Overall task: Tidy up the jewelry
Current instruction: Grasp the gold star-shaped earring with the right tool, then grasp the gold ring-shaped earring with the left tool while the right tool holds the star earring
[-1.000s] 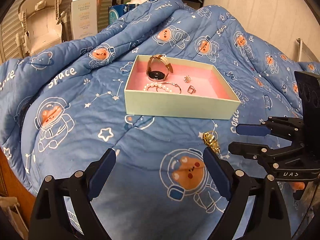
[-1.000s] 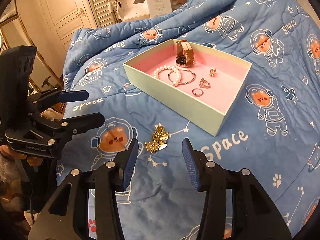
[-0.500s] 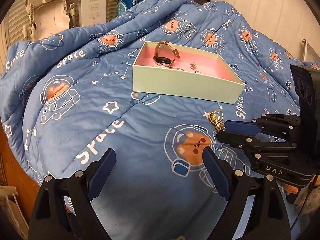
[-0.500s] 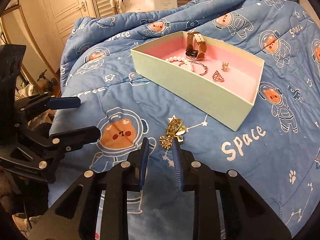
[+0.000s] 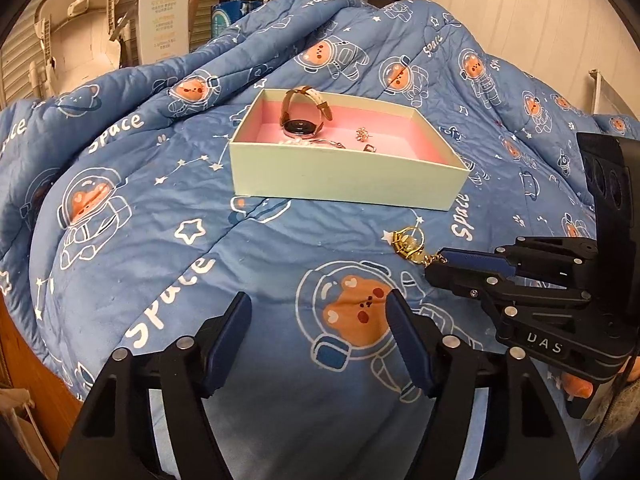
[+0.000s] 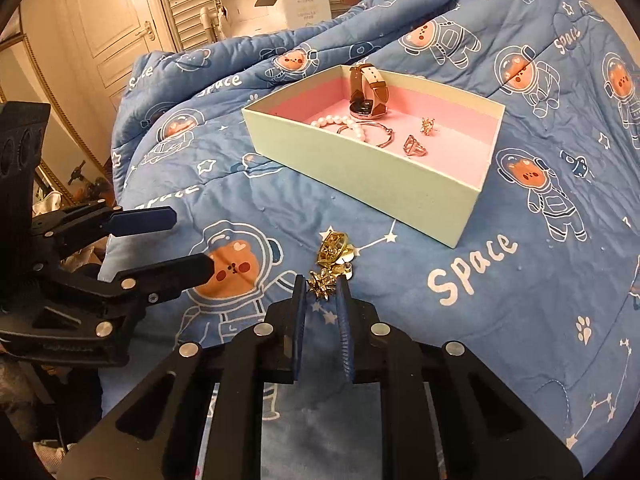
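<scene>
The box (image 6: pixel 360 168), pale green outside and pink inside, sits on a blue quilt (image 6: pixel 500 300) printed with astronaut bears. To the left of the box and nearer the camera, the left gripper (image 6: pixel 188 240) hangs over the quilt with its jaws closing and nothing between them. In front of the box's near corner lies a gold charm piece (image 6: pixel 332 258), and the right gripper (image 6: pixel 323 292) is pinched narrowly on its nearest end. Inside the box, from left to right, lie a pearl bracelet (image 6: pixel 344 123), a thin bangle (image 6: pixel 380 136), a watch (image 6: pixel 366 94) standing on its strap against the back wall, a ring (image 6: pixel 414 147) and a small stud (image 6: pixel 428 125).
</scene>
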{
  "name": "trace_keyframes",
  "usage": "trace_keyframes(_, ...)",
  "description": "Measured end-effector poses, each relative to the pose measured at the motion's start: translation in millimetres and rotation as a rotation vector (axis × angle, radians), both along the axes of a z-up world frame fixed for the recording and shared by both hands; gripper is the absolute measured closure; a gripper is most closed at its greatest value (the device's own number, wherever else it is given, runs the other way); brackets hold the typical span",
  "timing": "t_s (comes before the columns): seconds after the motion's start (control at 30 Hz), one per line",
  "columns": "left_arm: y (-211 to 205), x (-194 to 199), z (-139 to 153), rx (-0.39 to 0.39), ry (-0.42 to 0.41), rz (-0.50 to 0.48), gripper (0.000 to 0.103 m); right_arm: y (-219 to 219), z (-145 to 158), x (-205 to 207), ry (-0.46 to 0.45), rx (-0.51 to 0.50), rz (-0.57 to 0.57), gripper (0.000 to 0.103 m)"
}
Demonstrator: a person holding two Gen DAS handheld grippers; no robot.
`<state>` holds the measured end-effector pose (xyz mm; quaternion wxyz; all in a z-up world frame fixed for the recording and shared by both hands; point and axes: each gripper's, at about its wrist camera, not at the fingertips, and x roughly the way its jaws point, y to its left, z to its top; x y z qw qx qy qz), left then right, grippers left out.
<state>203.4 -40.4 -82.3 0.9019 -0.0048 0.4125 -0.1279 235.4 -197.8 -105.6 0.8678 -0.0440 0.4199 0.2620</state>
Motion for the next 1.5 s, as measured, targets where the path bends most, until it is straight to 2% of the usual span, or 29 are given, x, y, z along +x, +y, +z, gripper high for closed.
trace_keyframes(0.07, -9.2, 3.5, 0.7, 0.009, -0.006, -0.034, 0.044, -8.5, 0.7, -2.6, 0.005, 0.005, -0.019, 0.087)
trace_keyframes(0.17, -24.4, 10.0, -0.2, 0.014, -0.006, -0.077, 0.046, -21.2, 0.8, -4.4, 0.019, 0.016, -0.052, 0.087)
trace_keyframes(0.33, -42.7, 25.5, -0.2, -0.052, -0.012, -0.127, 0.046, -36.1, -1.9, -4.6, 0.036, 0.028, -0.088, 0.087)
trace_keyframes(0.47, -55.3, 35.4, -2.3, -0.014, -0.026, -0.188, 0.05, -40.0, -3.4, -4.8, 0.043, 0.037, -0.094, 0.087)
trace_keyframes(0.57, -55.8, 42.4, -6.3, -0.011, -0.01, -0.214, 0.055, -40.4, -5.0, -3.9, 0.046, 0.041, -0.094, 0.087)
trace_keyframes(0.63, -53.2, 47.1, -8.1, -0.036, 0.001, -0.225, 0.056, -40.3, -5.9, -2.8, 0.048, 0.044, -0.095, 0.087)
trace_keyframes(0.8, -49.4, 58.4, -11.2, -0.113, 0.044, -0.231, 0.058, -39.8, -5.9, -1.8, 0.051, 0.048, -0.096, 0.087)
trace_keyframes(0.9, -49.6, 63.1, -14.6, -0.139, 0.067, -0.233, 0.069, -39.9, -5.7, -1.9, 0.052, 0.048, -0.096, 0.087)
trace_keyframes(0.93, -50.1, 63.9, -15.7, -0.144, 0.077, -0.239, 0.078, -39.8, -5.8, -1.9, 0.052, 0.047, -0.096, 0.087)
trace_keyframes(0.97, -51.2, 64.2, -16.6, -0.147, 0.082, -0.245, 0.08, -40.1, -5.7, -2.1, 0.052, 0.047, -0.096, 0.087)
trace_keyframes(1.37, -34.5, 45.9, -6.7, -0.19, 0.051, -0.201, 0.08, -40.9, -3.4, -4.9, 0.046, 0.049, -0.09, 0.087)
trace_keyframes(1.5, -23.9, 32.6, 1.9, -0.164, 0.025, -0.185, 0.08, -38.8, 0.6, -5.4, 0.044, 0.053, -0.075, 0.087)
